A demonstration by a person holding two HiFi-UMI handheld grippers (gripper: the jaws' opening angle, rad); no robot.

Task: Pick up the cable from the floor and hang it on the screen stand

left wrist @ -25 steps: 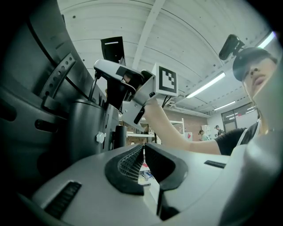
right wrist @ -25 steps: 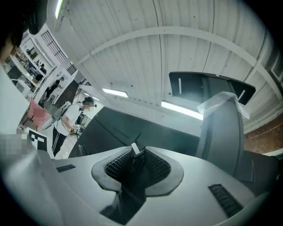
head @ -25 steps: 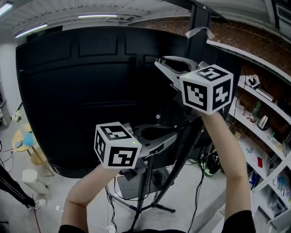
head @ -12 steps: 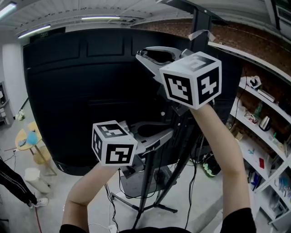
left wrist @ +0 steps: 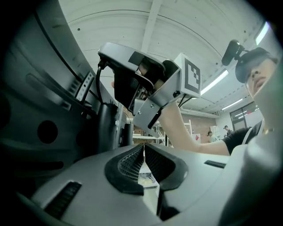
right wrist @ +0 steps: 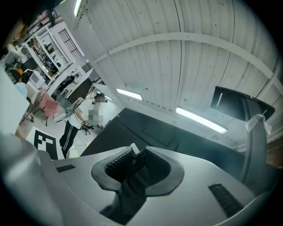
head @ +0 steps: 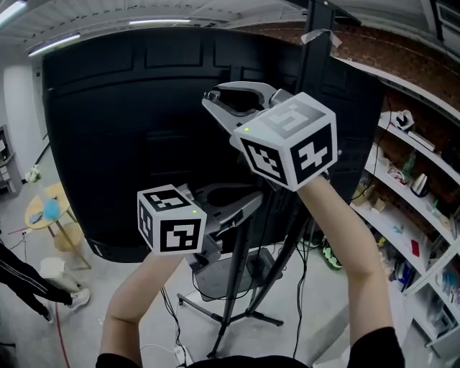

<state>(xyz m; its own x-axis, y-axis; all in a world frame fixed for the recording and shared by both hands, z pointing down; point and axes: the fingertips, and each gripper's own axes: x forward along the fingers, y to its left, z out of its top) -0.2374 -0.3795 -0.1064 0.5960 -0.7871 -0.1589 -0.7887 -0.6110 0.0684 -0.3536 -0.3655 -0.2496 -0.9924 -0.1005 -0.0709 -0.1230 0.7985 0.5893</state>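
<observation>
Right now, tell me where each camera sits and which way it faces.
Right gripper view: rides the right gripper, shut on the cable; faces the top of the screen and the ceiling; no body shows.
Left gripper view: rides the shut left gripper; faces the right gripper above; the right forearm shows.
Head view: on the head; faces the screen's back and stand; the left forearm, right forearm and both grippers show.
Shared: all three show the screen.

Cool ceiling strip lights (head: 162,22) light the room evenly, with soft shadows. The black screen (head: 144,108) soaks up light and shows little detail. Fisheye bending curves every edge, and both gripper views fade to black corners. The left hand-held gripper (left wrist: 143,150) and right hand-held gripper (right wrist: 132,160) loom near and slightly soft.
</observation>
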